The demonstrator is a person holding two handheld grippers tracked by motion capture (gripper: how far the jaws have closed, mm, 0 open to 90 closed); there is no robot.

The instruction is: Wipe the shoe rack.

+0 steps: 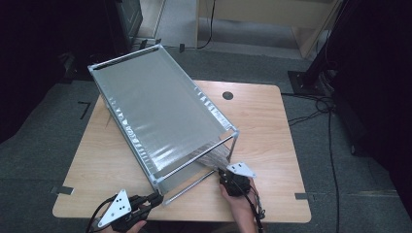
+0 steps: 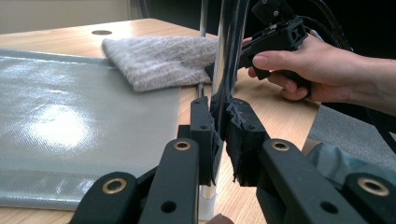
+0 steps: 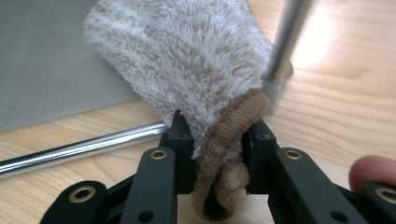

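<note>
Fingers (image 3: pixel 183 135) of R gripper (image 3: pixel 217 140) clamp towel's (image 3: pixel 187 60) near end, lengthwise under rack (image 1: pixel 160 107).

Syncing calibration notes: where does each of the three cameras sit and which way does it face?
High view: above the person's side, looking forward and down on the light wooden table and tilted metal-framed rack with grey fabric shelves; both hands show at the bottom edge.
Left gripper view: on the left gripper, looking along its jaws, shut on the rack's chrome post; right hand beyond.
Right gripper view: on the right gripper, jaws clamping the fluffy beige-and-white sock; a fingertip shows.
Shared: both gripper views show that sock.
</note>
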